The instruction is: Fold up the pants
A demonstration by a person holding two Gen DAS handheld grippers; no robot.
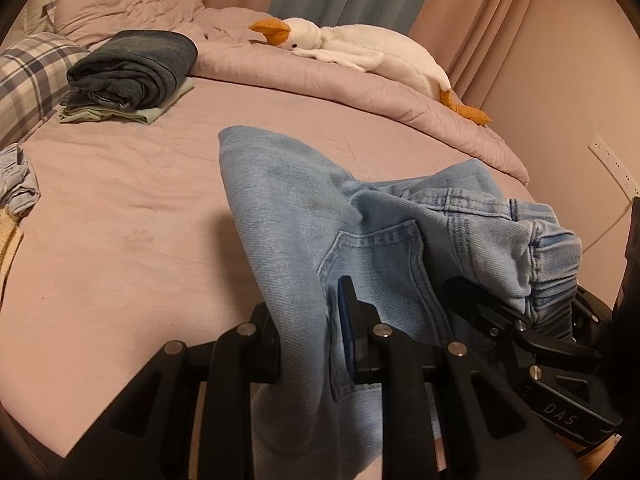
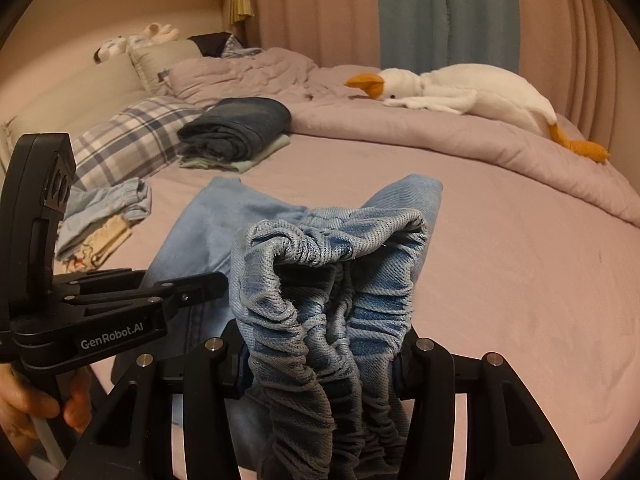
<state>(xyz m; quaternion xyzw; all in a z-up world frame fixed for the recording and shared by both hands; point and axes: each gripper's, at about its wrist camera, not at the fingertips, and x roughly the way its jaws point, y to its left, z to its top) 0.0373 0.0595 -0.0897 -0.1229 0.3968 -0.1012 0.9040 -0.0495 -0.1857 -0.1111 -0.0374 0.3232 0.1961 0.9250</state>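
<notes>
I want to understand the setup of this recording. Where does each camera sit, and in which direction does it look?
Left wrist: on the left gripper, looking down its fingers over the light jeans it clamps, across the bed; right gripper at the right edge.
Right wrist: on the right gripper, clamping the elastic waistband; left gripper and a hand show at left.
Shared: jeans, folded clothes stack, plush goose.
</notes>
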